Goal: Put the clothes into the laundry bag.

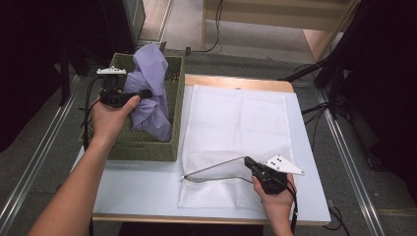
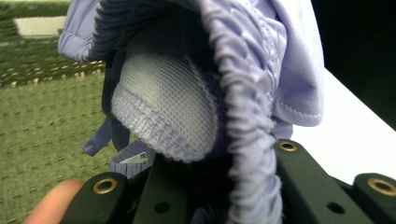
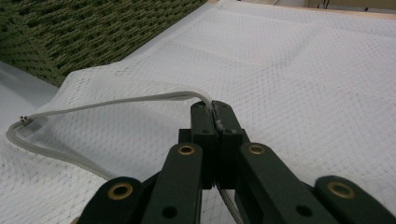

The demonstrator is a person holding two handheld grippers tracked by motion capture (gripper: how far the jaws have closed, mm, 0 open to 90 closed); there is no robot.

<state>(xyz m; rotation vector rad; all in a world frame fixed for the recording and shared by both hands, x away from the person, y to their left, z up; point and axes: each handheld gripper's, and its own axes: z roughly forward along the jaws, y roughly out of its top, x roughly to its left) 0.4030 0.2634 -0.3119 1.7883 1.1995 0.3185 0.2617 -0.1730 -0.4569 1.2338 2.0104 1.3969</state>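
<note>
So the table (image 1: 147, 189) takes up most of the high view. On it, the white mesh laundry bag (image 1: 236, 123) lies flat in the middle, long side running away from the person. The green woven basket (image 1: 147, 147) sits just left of it, touching the bag's edge. A lavender garment (image 1: 152, 93) is bunched up in the basket, upper left of the frame.

The left gripper (image 1: 142, 93) is clamped on that garment; its own view shows fabric stuffed between the jaws. The right gripper (image 1: 247, 161), lower right, has its jaws pinched together on the bag's zipper edge (image 3: 116, 103), lifting the mouth open.

My guess: the garment goes in next. The opening faces left toward the basket, so the left hand just travels right and toward the lower edge of the frame.
</note>
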